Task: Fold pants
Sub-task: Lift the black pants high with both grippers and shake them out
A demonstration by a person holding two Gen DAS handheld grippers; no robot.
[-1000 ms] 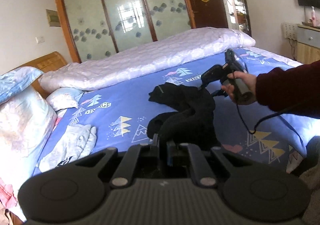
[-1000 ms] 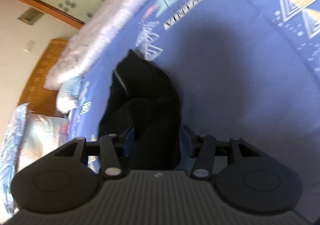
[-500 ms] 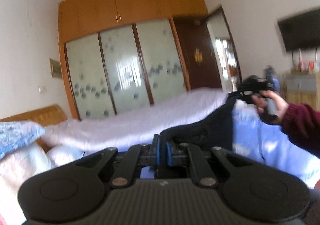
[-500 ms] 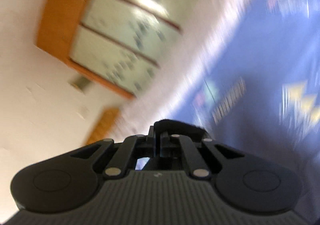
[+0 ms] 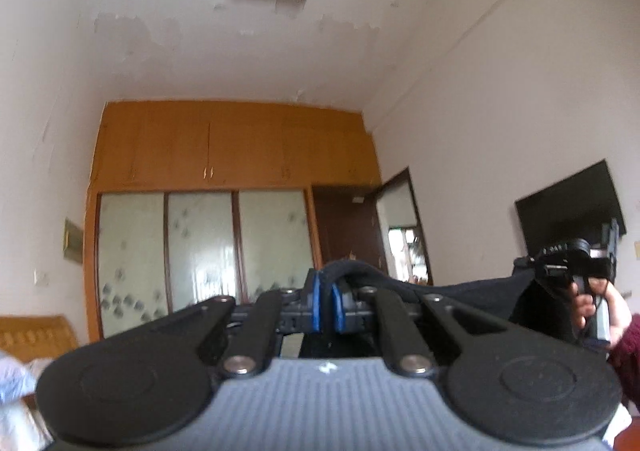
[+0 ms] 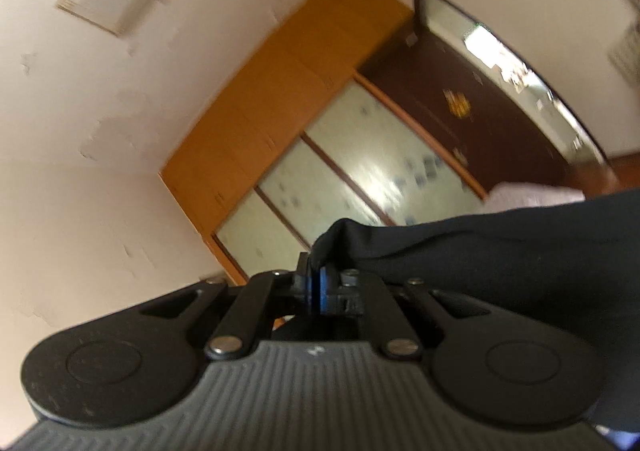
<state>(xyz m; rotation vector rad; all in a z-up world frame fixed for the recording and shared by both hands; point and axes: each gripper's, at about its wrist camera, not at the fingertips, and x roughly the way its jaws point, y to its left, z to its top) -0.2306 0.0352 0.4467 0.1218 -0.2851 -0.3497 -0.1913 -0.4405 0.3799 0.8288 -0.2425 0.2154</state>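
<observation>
The black pants (image 5: 472, 293) hang stretched in the air between my two grippers. My left gripper (image 5: 326, 309) is shut on one end of the pants' edge, its blue pads pinching the cloth. In the right wrist view my right gripper (image 6: 318, 285) is shut on the other end of the pants (image 6: 500, 247), which spread off to the right. The right gripper also shows in the left wrist view (image 5: 568, 265), held in a hand at the far right. Both cameras tilt up toward the ceiling. The lower part of the pants is hidden.
An orange wardrobe with frosted sliding doors (image 5: 200, 247) stands ahead, a dark open door (image 5: 348, 227) to its right. A wall TV (image 5: 572, 215) is at the right. A wooden headboard (image 5: 32, 335) and pillows show at lower left. A pale quilt (image 6: 532, 195) peeks out.
Both grippers have lifted the pants off the bed and pulled them taut between them. The right gripper closed on the cloth. Both views swung from the bed up to the wardrobe and ceiling.
</observation>
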